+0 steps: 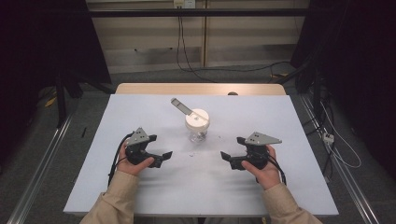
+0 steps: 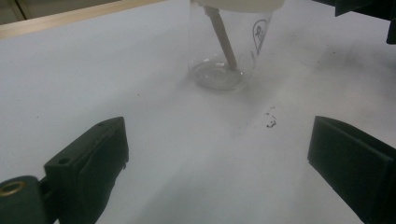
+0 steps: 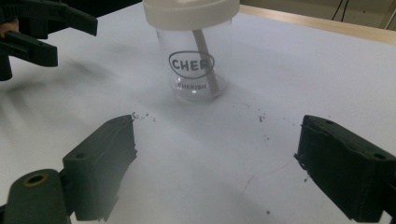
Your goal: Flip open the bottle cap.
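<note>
A clear plastic cup point(image 1: 197, 127) with a white lid point(image 1: 197, 117) stands upright at the table's middle. A flat stick point(image 1: 181, 107) leans out of the lid toward the far left. The cup point(image 3: 194, 51) carries an oval logo, and the stick point(image 3: 205, 60) reaches its bottom. My left gripper point(image 1: 161, 149) rests in a hand left of the cup, open and holding nothing. The right gripper point(image 1: 231, 150) mirrors it on the right, also open. Both point at the cup point(image 2: 224, 51) from a short distance. Bare table lies between the jaws of the left gripper point(image 2: 217, 135) and of the right gripper point(image 3: 217, 128).
The white table top point(image 1: 140, 107) has a wooden strip point(image 1: 201, 88) along its far edge. A few dark specks point(image 2: 271, 122) lie on the surface just in front of the cup. Cables point(image 1: 187, 56) run over the floor behind the table.
</note>
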{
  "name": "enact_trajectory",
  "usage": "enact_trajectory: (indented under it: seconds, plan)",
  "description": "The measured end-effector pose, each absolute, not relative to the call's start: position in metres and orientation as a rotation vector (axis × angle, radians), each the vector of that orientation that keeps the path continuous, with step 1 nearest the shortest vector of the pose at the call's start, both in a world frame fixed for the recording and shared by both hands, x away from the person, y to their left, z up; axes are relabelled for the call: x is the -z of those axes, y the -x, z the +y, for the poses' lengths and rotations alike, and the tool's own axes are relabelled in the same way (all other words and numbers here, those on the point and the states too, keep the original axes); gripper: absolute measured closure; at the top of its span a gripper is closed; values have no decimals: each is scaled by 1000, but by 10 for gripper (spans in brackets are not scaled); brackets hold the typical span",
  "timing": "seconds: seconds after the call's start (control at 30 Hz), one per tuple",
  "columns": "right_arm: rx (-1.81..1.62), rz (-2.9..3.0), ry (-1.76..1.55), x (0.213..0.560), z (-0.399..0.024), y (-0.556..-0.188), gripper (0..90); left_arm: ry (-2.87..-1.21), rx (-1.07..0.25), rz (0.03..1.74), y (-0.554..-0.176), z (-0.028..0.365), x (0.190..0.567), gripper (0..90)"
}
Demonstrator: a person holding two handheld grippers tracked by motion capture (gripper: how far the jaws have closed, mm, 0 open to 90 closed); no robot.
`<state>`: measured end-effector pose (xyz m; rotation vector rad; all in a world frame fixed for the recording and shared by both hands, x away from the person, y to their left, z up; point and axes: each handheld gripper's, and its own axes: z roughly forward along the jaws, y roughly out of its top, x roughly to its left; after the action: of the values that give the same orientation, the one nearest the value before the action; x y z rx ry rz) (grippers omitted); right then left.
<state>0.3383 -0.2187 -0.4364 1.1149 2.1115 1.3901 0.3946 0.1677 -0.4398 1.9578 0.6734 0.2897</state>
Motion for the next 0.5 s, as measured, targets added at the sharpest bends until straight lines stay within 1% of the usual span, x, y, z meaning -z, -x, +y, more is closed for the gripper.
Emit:
enact_trajectory:
  seconds: [0.27, 0.5]
  plan:
    - [-1384, 2115, -1114, 441, -227, -327, 118, -1968, -303, 701, -391, 183, 444, 52]
    - [-1384, 2083, -1150, 443, -241, -319, 118, -1954, -311, 727, -387, 197, 444, 52]
